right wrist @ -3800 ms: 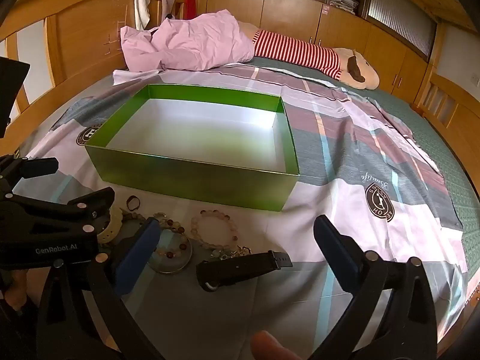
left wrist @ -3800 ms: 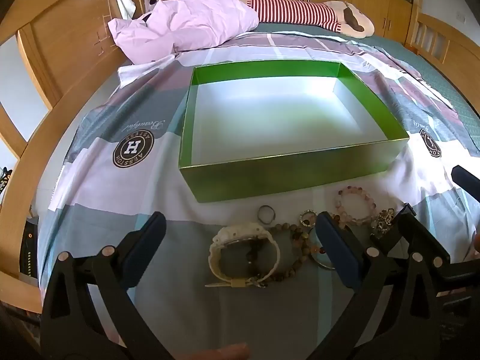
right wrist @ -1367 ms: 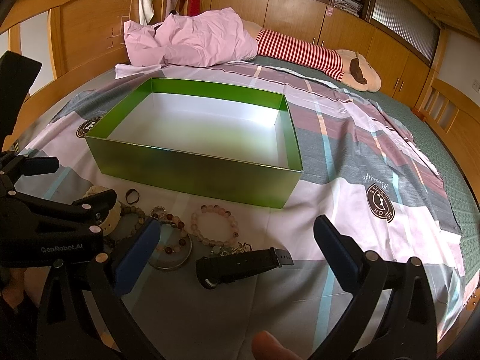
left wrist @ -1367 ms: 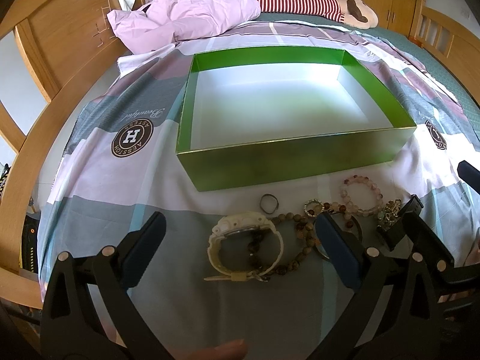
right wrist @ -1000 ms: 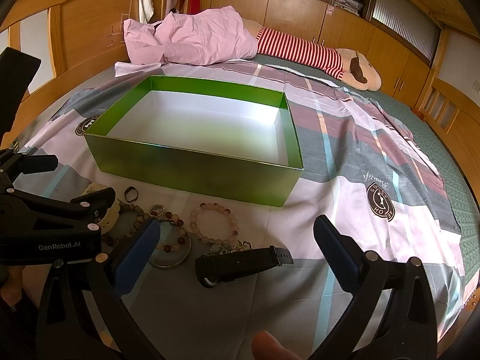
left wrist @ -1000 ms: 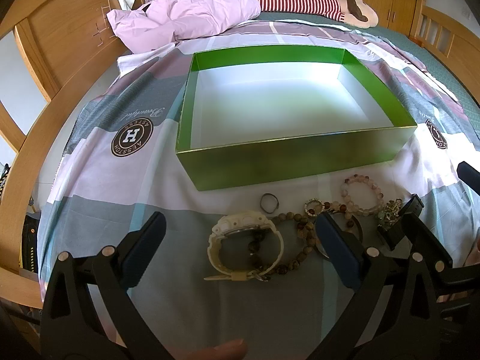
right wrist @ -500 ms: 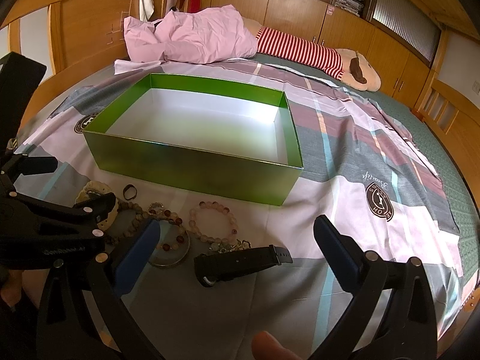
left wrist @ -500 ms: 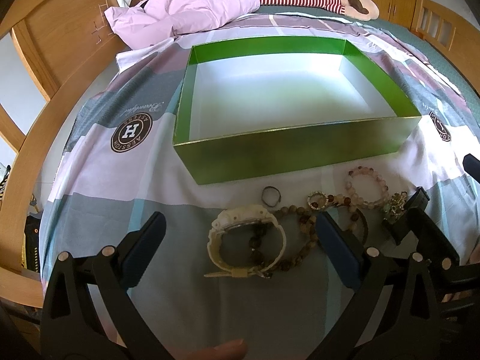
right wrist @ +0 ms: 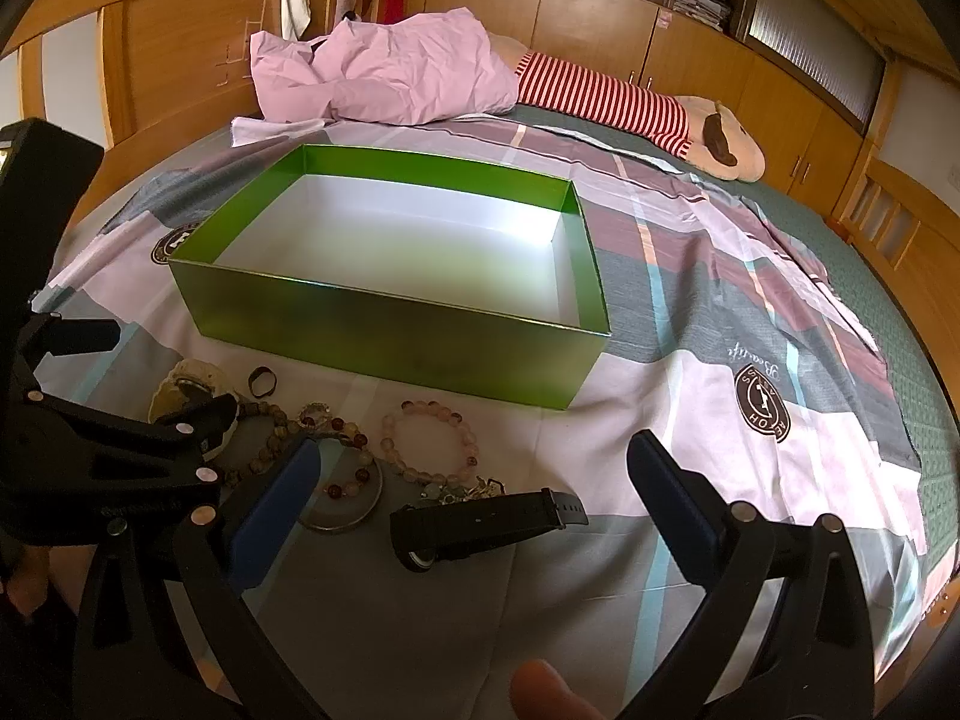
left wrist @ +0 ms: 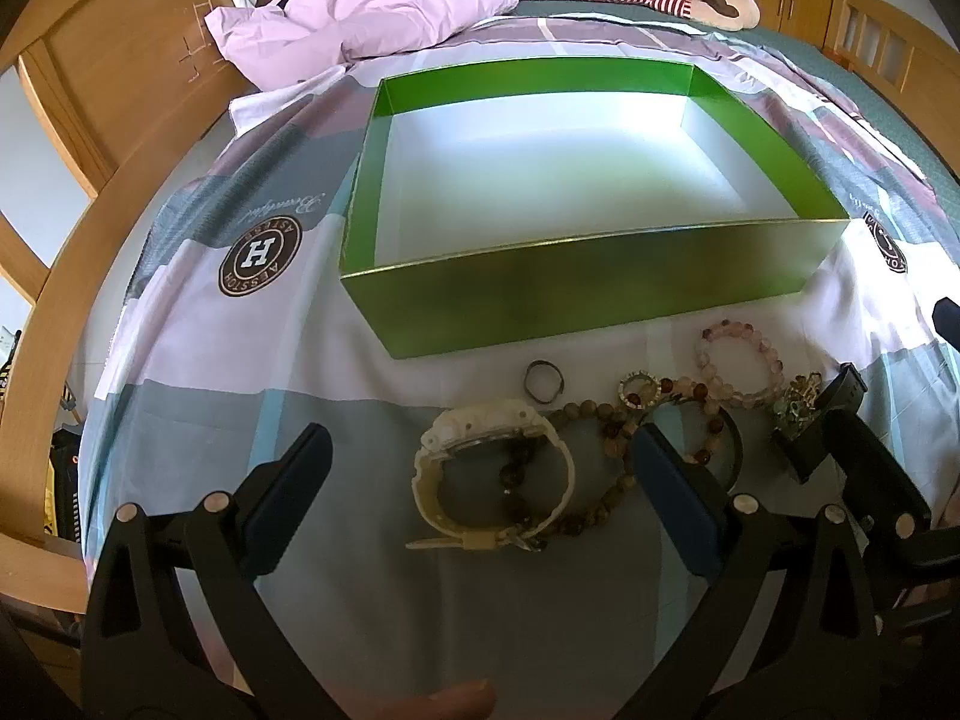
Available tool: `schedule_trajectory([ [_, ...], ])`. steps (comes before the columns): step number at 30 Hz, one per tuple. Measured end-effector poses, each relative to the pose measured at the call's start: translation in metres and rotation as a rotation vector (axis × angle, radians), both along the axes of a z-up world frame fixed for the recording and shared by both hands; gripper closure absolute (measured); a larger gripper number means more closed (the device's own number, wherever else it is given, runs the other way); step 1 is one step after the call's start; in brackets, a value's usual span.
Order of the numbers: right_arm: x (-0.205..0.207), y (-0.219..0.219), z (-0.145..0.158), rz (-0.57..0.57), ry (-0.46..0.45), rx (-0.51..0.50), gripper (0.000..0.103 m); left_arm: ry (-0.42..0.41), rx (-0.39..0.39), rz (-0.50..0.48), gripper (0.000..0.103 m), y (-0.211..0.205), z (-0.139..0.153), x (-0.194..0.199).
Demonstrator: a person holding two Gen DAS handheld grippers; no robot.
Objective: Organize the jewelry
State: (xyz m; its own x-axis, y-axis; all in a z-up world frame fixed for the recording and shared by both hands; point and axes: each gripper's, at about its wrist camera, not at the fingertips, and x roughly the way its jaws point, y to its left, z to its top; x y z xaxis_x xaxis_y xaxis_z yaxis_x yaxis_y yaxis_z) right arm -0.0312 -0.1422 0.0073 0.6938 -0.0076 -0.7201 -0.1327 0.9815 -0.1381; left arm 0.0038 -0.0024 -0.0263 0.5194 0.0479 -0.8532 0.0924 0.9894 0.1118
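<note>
The left gripper point(left wrist: 477, 459), jaws spread and empty, hovered over the cream watch point(left wrist: 495, 471), band loop flat between them. The right gripper point(right wrist: 471, 489), likewise spread, framed the black watch point(right wrist: 486, 521), long axis crosswise. The green box point(left wrist: 576, 285) lay beyond.

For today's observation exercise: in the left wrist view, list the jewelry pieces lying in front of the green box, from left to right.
White watch → small dark ring → pink bead bracelet → black watch.
</note>
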Motion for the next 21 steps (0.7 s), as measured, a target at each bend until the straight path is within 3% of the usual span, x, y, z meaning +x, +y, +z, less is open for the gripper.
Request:
schedule_trajectory([
  [13,-0.001,0.002,0.003,0.007,-0.012,0.001,0.003,0.006,0.005,0.003,0.004,-0.001,-0.002,0.0],
  [21,0.007,-0.019,0.006,-0.107,0.0,-0.027,0.003,0.05,-0.015,0.013,0.004,0.011,-0.006,0.007],
])
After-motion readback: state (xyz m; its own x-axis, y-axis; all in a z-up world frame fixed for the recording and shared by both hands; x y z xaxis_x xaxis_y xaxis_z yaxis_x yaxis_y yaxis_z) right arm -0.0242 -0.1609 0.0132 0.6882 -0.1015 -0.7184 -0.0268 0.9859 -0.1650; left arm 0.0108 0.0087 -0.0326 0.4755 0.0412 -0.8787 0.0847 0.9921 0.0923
